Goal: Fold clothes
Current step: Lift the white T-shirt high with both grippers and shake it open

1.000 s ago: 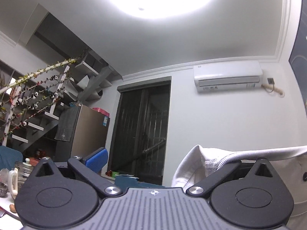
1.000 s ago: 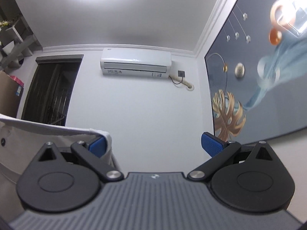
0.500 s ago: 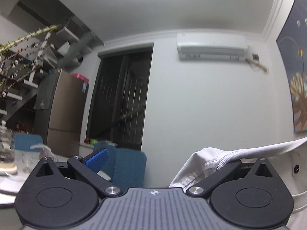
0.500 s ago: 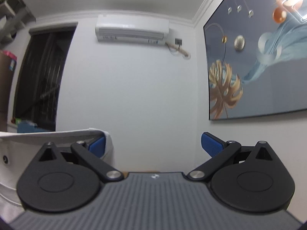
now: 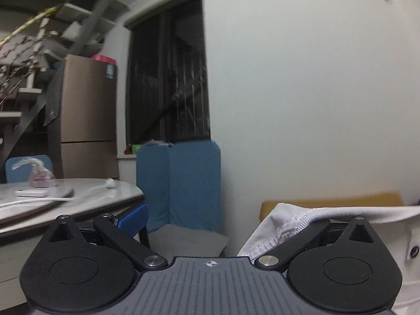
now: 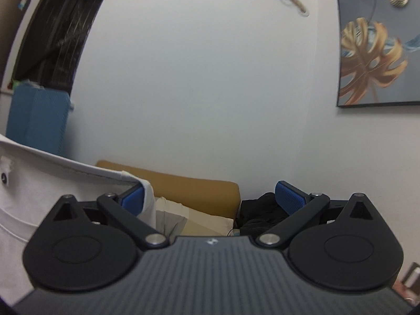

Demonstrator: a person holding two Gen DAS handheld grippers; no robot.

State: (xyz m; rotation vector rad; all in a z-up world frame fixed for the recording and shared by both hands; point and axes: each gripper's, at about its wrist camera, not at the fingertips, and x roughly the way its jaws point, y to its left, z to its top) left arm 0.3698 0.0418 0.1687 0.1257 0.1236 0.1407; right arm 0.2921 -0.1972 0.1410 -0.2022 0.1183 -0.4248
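Note:
A white garment [image 5: 288, 225] with a ribbed edge and a small dark button hangs stretched between my two grippers. In the left wrist view it drapes over the right finger and hides that pad, while the blue left fingertip [image 5: 132, 216] is bare. My left gripper [image 5: 225, 218] stands open. In the right wrist view the same white garment [image 6: 39, 183] lies over the left blue fingertip [image 6: 135, 200]. The right fingertip [image 6: 288, 199] is free, and my right gripper [image 6: 210, 198] is open wide.
A round marble table [image 5: 110, 197] with small items stands at the left, a folded blue mat [image 5: 183, 178] and a fridge [image 5: 86, 105] behind it. Ahead are a tan sofa back [image 6: 189, 183], a pale pillow [image 6: 199, 220] and a dark pile of clothes [image 6: 262, 210].
Both grippers have tipped down from the ceiling toward the room, bringing the sofa and table into view. The garment stays draped over the same fingers.

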